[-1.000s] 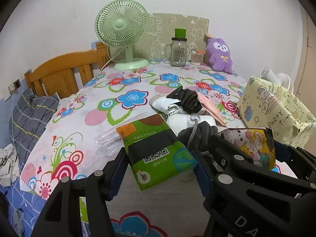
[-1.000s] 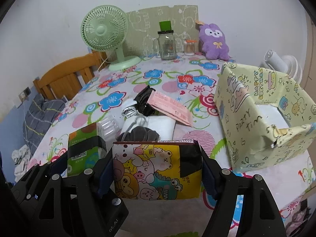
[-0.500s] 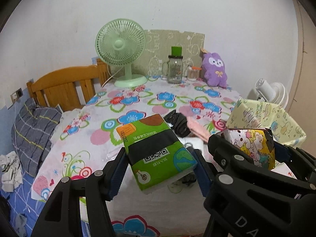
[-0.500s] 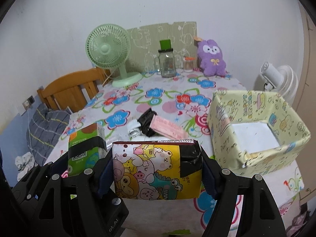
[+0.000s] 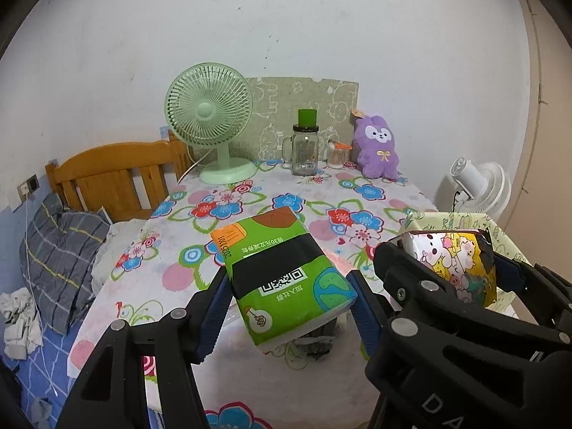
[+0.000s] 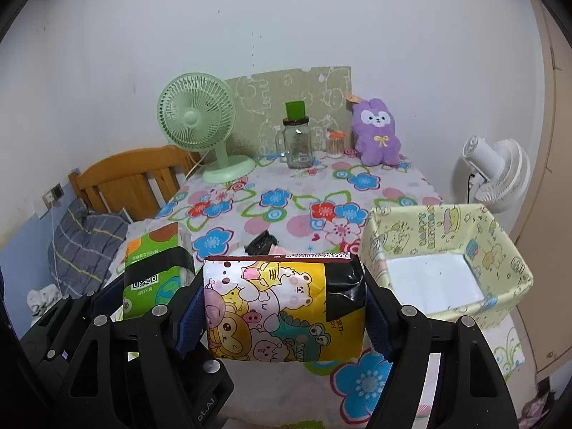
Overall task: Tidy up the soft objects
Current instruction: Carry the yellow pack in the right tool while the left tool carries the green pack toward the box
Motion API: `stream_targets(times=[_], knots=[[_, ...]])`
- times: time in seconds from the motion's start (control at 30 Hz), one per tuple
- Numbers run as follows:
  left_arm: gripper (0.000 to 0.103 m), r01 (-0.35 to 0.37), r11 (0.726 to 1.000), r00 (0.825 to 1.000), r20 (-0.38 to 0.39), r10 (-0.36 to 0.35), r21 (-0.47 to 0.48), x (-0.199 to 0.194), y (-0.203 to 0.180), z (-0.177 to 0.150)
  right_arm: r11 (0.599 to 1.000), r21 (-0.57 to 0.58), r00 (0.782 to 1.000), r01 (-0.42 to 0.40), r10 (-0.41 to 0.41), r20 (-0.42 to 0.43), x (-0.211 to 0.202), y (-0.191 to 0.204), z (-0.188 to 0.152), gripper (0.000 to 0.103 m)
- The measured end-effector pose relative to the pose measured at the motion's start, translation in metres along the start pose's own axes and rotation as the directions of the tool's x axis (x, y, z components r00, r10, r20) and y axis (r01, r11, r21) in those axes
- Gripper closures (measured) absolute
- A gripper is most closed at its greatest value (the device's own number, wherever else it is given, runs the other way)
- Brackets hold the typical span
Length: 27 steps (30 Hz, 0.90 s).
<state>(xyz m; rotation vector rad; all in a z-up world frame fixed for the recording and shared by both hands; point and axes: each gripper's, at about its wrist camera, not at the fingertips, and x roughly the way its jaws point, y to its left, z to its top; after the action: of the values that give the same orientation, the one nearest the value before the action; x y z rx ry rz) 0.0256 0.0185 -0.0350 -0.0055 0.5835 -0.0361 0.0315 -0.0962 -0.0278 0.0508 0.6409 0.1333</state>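
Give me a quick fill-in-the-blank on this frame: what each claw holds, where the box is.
1. The left claw is clamped on a ____ tissue pack.
2. The right claw grips the cartoon-print tissue pack, which has a ____ band of tape across it.
3. The open yellow box has a ____ bottom.
4. The plush toy at the far end of the table is ____.

Missing words: green; black; white; purple

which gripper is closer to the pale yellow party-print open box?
Right. The right gripper, holding a cartoon-print pack, sits just left of the box. The left gripper, holding a green pack, is farther left.
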Motion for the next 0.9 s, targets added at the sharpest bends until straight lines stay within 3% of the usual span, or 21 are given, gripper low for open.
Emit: stream_targets(times=[0.9], knots=[[0.037,0.063,0.997,0.998,0.009,-0.063,0.040,0.023,-0.060,0.036,0.999,0.020,0.999,0.047,-0.047,0.023,0.006,-0.059,0.039,0.026]])
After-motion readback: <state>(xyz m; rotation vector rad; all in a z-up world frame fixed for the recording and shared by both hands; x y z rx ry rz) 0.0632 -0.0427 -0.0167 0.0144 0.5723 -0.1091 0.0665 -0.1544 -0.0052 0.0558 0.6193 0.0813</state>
